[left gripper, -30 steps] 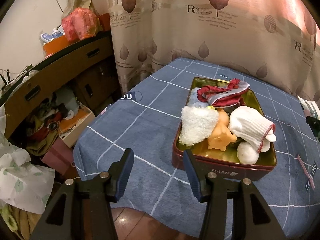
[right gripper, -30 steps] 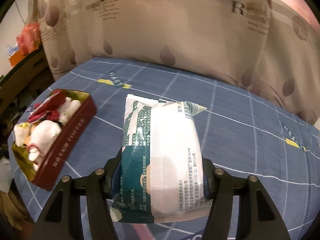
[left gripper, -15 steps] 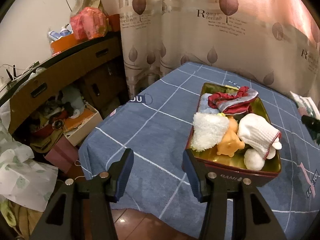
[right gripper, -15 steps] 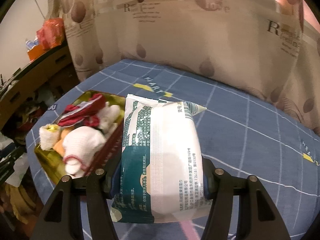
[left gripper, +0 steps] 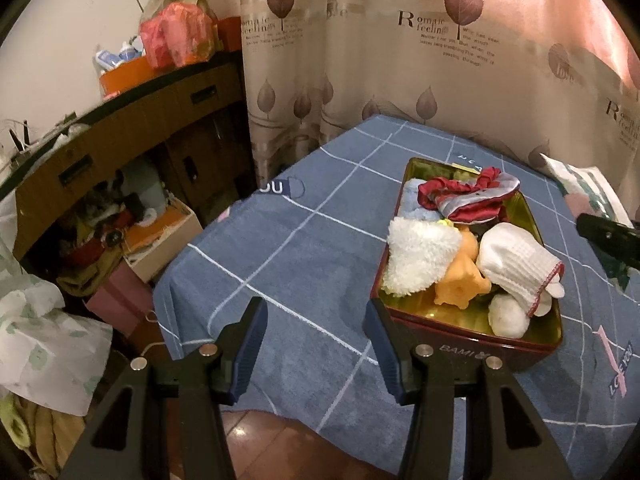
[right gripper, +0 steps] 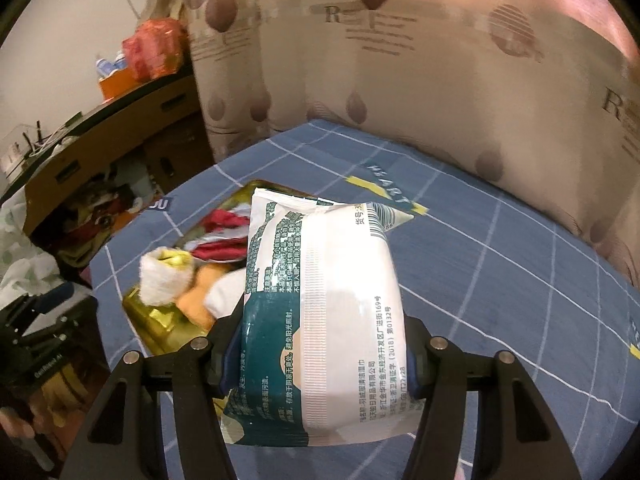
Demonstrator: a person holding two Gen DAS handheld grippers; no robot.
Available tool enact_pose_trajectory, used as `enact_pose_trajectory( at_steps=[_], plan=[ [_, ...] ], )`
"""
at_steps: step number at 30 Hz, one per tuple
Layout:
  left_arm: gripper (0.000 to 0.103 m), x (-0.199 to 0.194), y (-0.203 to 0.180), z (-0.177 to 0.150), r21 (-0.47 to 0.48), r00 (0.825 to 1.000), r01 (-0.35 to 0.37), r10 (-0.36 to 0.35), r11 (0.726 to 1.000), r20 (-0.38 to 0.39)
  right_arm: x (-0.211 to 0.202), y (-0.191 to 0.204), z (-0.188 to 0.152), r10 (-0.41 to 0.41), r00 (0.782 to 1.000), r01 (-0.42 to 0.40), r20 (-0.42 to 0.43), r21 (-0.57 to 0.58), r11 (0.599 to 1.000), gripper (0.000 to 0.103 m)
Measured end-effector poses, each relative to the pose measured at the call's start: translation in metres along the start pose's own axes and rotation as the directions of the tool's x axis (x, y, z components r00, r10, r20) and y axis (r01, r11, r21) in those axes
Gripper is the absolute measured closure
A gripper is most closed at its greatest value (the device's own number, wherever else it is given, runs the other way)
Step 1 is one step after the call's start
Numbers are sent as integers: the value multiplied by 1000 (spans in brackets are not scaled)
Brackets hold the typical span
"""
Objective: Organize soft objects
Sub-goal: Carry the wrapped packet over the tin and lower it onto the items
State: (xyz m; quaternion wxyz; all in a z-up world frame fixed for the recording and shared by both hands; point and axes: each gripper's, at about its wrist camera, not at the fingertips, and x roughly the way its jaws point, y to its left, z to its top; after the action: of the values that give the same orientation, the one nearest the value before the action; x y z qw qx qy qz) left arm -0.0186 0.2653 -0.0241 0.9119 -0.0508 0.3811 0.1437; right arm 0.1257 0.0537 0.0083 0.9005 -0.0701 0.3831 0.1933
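Soft items crowd the tin (left gripper: 536, 220); the blue cloth (left gripper: 288, 256) left of it lies clear.

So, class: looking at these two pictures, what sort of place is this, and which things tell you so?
Most likely a lived-in room at home: a leaf-print curtain hangs behind a table under a blue checked cloth, and a cluttered wooden cabinet stands beside it with boxes and bags piled below.

Wipes pack (right gripper: 320, 320) hides half the tin (right gripper: 160, 320)
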Motion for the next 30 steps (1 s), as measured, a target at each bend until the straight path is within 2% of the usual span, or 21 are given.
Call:
enact_pose_trajectory(
  at_steps=[6,13,30],
  plan=[
    [51,3,4,1,-20,1000,-1,1,1000,-16,16,22,6,37,999,-38,-22,-30,999,46],
    [51,6,4,-1,-24,999,2,-3,1000,-37,40,30,12,52,996,-55,-70,-40,998,46],
    [51,11,10,-1,-61,997,13,-17,998,-71,84,32,32,-25,997,21,-75,-56,998,45]
  ],
)
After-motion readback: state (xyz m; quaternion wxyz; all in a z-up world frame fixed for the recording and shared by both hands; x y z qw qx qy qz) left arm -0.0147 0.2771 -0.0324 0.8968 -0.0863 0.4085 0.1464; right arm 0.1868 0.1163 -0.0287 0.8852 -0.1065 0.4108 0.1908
